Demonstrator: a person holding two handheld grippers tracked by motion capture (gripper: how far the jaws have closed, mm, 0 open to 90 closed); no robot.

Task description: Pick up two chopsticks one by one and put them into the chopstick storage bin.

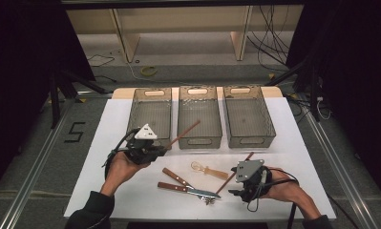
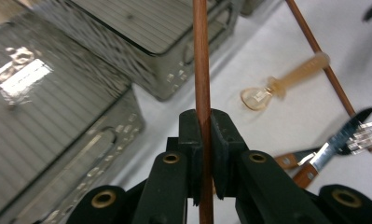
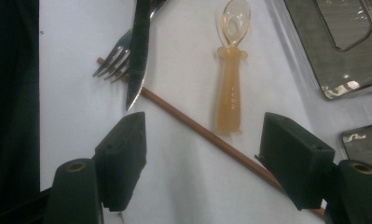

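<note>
Left gripper (image 1: 160, 145) fingers clamp a thin brown wooden chopstick (image 1: 184, 132) near the surface's far-edge translucent grey bins (image 1: 199, 115), binning next; right gripper (image 1: 236, 187) fingers open above the second chopstick (image 3: 207, 134).

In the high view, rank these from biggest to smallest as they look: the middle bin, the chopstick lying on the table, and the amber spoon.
1. Middle bin, clearly largest.
2. Chopstick on the table, long but thin.
3. Amber spoon, shortest.

A black figure "5" (image 1: 75, 132) is taped on the floor at nine o'clock of the tabletop (image 1: 283, 124). The raised lettering on the spoon (image 3: 230, 88) handle is unreadable.
</note>
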